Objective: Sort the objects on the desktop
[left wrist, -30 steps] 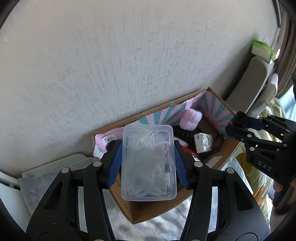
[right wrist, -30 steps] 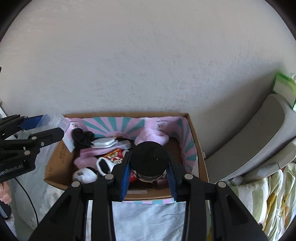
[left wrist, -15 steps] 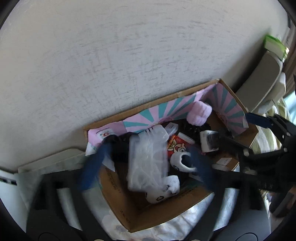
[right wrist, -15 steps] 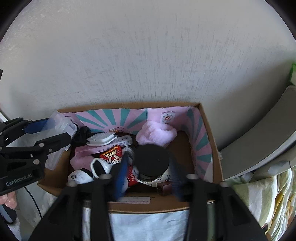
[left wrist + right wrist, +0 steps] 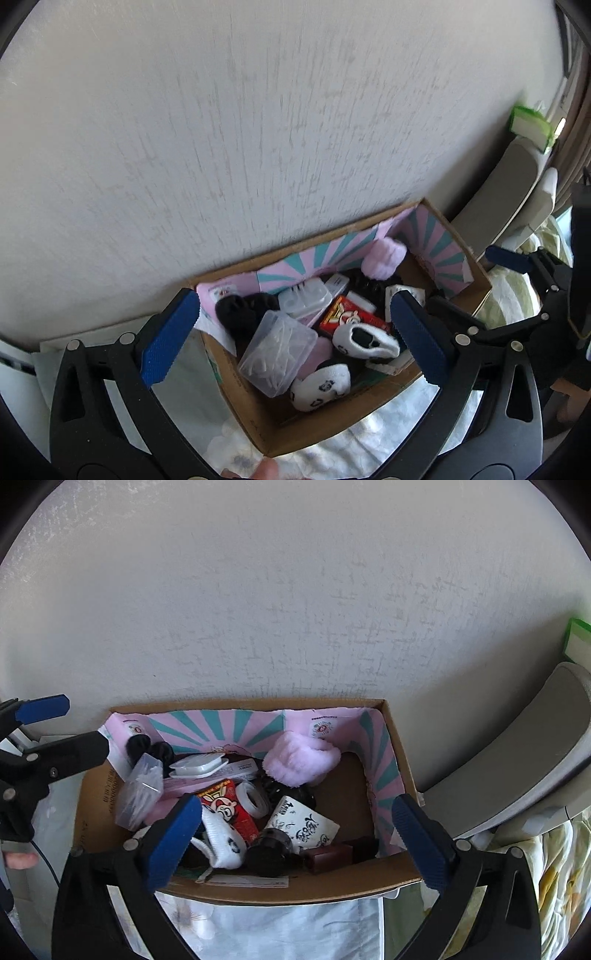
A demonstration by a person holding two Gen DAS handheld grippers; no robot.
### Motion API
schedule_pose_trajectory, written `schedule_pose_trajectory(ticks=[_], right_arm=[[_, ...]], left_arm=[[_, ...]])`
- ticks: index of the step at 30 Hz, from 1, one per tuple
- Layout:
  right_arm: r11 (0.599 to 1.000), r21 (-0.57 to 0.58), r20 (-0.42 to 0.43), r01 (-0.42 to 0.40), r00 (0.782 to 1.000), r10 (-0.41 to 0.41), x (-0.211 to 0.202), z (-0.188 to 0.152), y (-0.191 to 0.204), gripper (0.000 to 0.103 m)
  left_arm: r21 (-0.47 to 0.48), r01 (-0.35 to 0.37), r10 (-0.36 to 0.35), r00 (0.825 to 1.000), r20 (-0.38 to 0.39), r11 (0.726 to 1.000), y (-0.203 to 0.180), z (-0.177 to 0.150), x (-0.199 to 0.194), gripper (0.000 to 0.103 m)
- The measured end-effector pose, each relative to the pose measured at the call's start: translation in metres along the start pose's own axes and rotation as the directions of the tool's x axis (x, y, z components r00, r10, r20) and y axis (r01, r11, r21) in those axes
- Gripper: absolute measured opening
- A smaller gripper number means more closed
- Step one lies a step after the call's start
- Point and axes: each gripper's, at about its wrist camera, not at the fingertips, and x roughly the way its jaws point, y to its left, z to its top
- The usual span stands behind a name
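Both the left tongs [image 5: 295,334] and the right tongs [image 5: 299,840] hang spread wide above the cardboard box [image 5: 402,760], gripping nothing. Below and between the left tongs' fingers, the clear plastic case [image 5: 277,352] lies tilted among the box's contents, beside a red packet [image 5: 343,314] and white socks [image 5: 364,341]. Under the right tongs, the black-lidded jar [image 5: 295,830] lies on its side, in front of a pink fluffy cloth [image 5: 299,762].
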Motion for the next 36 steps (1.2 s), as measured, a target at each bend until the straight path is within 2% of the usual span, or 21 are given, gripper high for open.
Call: schedule_pose_trajectory(ticks=[3,6,13,20,25,30,36], right_arm=[[1.000,-0.016,0.003,0.013,1.000,-0.013,-0.004,-0.001,0.005,0.102],[1.000,-0.013,0.005,0.015,1.000,-0.015,-0.009,-0.002,0.010,0.102],[1.000,0.010,0.020,-0.005,1.000,0.005,-0.033,0.000,0.022,0.103],[1.000,-0.002,0.035,0.023,0.999,-0.023,-0.062,0.006,0.049,0.103],[1.000,0.003,0.053,0.007,0.999,-0.007,-0.089,0.010,0.075,0.103],[0.999,-0.034,0.063,0.001,0.998,0.001,-0.114,0.013,0.110,0.103],[0.997,-0.069,0.075,-0.022,0.997,0.027,-0.141,0.009,0.140,0.103]], left_arm=[[-0.013,0.008,-0.008,0.999,0.049,1.000,0.000,-0.002,-0.009,0.103],[-0.026,0.031,-0.029,0.998,0.052,0.999,0.002,-0.004,-0.017,0.103],[-0.026,-0.075,0.076,0.996,0.044,0.997,0.019,-0.007,-0.047,0.103],[-0.127,-0.077,0.086,0.994,0.069,0.989,0.056,-0.017,-0.096,0.103],[-0.126,-0.153,0.166,0.981,0.098,0.980,0.070,-0.023,-0.135,0.103],[-0.135,-0.200,0.216,0.969,0.123,0.970,0.083,-0.031,-0.171,0.103],[-0.219,-0.237,0.271,0.952,0.142,0.946,0.109,-0.043,-0.211,0.103]])
